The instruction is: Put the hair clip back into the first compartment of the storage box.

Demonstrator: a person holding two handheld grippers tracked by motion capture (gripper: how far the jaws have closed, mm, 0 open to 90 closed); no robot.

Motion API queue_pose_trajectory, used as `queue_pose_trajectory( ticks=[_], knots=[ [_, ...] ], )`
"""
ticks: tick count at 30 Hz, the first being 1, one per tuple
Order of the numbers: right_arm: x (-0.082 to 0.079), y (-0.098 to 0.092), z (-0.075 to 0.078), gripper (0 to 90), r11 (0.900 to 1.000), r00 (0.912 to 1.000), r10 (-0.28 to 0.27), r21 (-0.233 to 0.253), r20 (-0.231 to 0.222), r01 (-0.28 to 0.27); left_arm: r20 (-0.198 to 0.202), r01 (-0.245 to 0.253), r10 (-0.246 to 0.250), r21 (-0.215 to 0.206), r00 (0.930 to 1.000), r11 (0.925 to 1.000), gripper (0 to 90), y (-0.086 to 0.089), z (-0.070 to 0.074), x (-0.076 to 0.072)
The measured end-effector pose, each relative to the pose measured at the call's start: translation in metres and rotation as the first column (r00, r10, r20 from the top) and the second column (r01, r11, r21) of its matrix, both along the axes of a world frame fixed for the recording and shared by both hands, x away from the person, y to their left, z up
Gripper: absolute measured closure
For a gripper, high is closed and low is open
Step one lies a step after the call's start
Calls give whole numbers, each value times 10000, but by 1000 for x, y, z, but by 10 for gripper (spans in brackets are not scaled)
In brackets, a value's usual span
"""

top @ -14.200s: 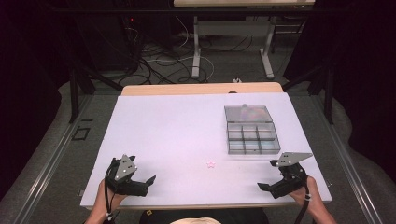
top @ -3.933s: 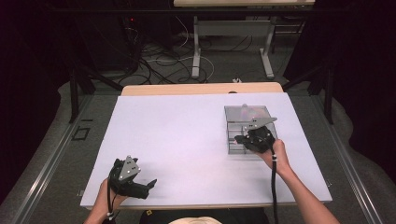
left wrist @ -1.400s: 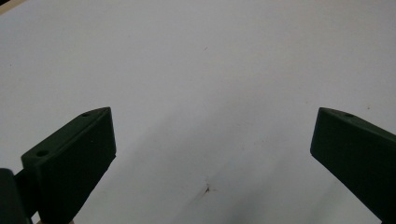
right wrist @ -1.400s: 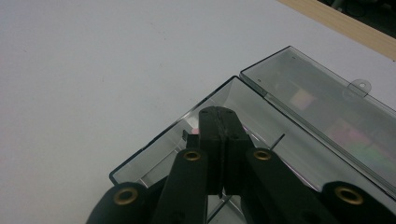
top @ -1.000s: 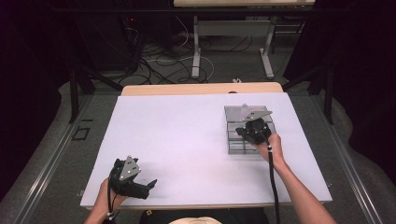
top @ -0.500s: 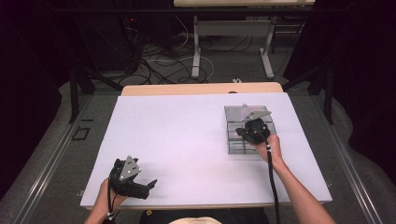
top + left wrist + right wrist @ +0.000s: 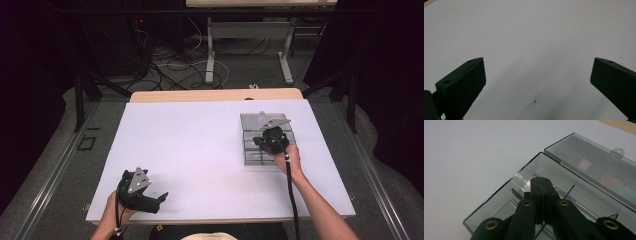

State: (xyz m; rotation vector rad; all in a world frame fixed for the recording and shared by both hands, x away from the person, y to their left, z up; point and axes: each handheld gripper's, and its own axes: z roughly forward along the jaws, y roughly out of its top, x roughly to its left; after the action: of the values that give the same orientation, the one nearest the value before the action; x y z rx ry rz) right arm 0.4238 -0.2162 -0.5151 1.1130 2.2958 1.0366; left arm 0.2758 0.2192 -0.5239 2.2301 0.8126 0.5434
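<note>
Reaching into clear plastic organizer box (image 7: pixel 266 140) at table's (image 7: pixel 200 150) far right, right gripper (image 7: pixel 263 141) hovers over compartments, forearm stretched forward; left gripper (image 7: pixel 159 198) rests near front edge. Left gripper view: fingers (image 7: pixel 464 82) wide apart, bare table between. Right gripper view: fingers (image 7: pixel 543 188) pressed together, seemingly on thin divider (image 7: pixel 517 193); open lid (image 7: pixel 596 167) beyond fingertips. Box likely light, rigid, slippery, brittle; grip by wall.

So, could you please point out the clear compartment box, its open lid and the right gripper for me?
clear compartment box (image 7: pixel 499 195), right gripper view, on its near left wall.
open lid (image 7: pixel 589 162), right gripper view, on the flat panel.
right gripper (image 7: pixel 541 185), right gripper view, at the tips of its closed jaws.
</note>
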Motion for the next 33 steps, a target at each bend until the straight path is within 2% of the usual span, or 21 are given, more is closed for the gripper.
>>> queue_pose_trajectory(
  ticks=[9, 20, 33],
  knots=[
    [2, -1, -4, 899, 9999, 9999, -66, 75, -128, 67, 5, -3, 3, 0, 10000, 10000, 2, 0, 0, 0],
    [5, 1, -8, 899, 9994, 9995, -310, -151, -113, 309, 4, -10, 10, 18, 10000, 10000, 3, 0, 0, 0],
    [6, 1, -12, 899, 9982, 9980, -589, -143, -236, 586, -1, -16, 16, -8, 10000, 10000, 3, 0, 0, 0]
  ],
)
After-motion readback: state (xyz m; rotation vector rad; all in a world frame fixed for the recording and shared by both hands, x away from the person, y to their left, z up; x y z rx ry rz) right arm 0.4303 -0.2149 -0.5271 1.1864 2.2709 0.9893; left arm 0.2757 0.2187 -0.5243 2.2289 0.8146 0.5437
